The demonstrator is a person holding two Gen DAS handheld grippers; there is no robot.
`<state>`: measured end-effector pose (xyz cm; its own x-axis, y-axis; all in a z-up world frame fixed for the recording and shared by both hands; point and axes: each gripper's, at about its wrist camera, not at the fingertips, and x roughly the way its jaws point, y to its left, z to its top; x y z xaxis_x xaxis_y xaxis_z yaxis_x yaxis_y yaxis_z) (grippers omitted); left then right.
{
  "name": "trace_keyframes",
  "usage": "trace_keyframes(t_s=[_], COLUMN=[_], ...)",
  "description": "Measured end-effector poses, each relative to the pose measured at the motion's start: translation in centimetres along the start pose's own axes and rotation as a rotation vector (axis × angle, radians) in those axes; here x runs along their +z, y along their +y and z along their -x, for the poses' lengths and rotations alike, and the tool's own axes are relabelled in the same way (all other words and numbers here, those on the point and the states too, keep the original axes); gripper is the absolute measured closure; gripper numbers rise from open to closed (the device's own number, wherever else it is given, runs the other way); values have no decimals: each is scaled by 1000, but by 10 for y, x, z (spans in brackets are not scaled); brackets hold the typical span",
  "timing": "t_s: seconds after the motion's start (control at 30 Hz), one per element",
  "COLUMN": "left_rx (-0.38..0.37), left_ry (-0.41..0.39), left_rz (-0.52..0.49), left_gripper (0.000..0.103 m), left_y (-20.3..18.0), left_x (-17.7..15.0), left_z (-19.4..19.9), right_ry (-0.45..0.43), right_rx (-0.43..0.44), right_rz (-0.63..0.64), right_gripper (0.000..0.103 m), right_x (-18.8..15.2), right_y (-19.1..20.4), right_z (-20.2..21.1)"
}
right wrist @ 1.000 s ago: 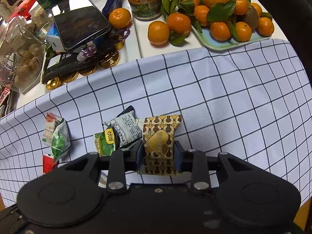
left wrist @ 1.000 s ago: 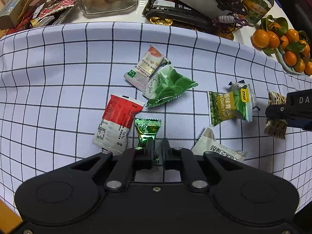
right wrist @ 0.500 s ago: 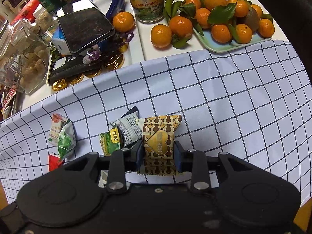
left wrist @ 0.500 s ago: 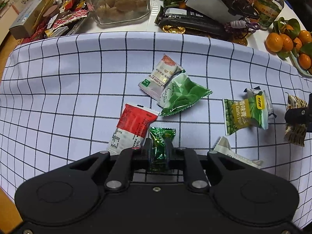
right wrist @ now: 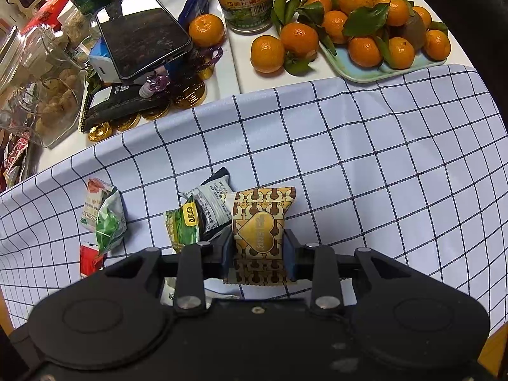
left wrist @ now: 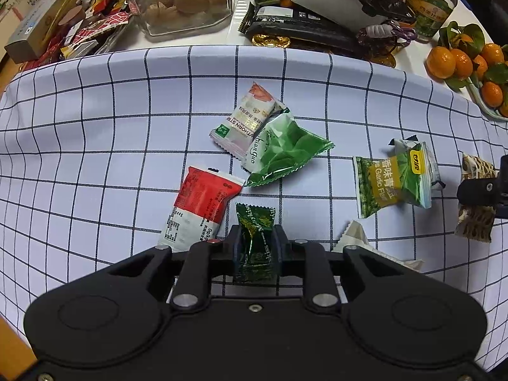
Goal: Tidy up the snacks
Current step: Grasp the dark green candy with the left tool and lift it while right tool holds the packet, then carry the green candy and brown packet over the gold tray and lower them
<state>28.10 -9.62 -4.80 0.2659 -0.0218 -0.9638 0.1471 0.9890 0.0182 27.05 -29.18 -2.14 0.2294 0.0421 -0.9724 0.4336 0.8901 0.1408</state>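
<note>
**Green candy and gold packet both gripped over the checked cloth**

Green foil shows between the fingers of the left hand-held gripper, which is closed on a dark green candy just above the checked cloth on the desk. Just left of it lies a red-and-white packet. Farther off, a white packet and a green pouch overlap. A garlic-pea packet rests against a grey packet to the right, and a white wrapper pokes out beside the gripper.

The right hand-held gripper is closed on a brown-and-gold heart packet, held upright just beside the pea packet and grey packet.

Beyond the cloth stand a walnut jar, a phone, gold coins, a labelled jar and a tray of tangerines.
</note>
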Motion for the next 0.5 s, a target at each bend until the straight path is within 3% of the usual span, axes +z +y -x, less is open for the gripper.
trace_keyframes(t_s=[0.27, 0.5], left_rx=[-59, -82], left_ry=[7, -59], left_rz=[15, -17], left_gripper=[80, 80], left_y=[4, 14], left_x=[-3, -33], left_z=[7, 52], right_ry=[-24, -99], right_rx=[6, 46], right_rz=[0, -1], right_gripper=[70, 70], right_x=[-2, -16], right_y=[-2, -15], right_z=[8, 34])
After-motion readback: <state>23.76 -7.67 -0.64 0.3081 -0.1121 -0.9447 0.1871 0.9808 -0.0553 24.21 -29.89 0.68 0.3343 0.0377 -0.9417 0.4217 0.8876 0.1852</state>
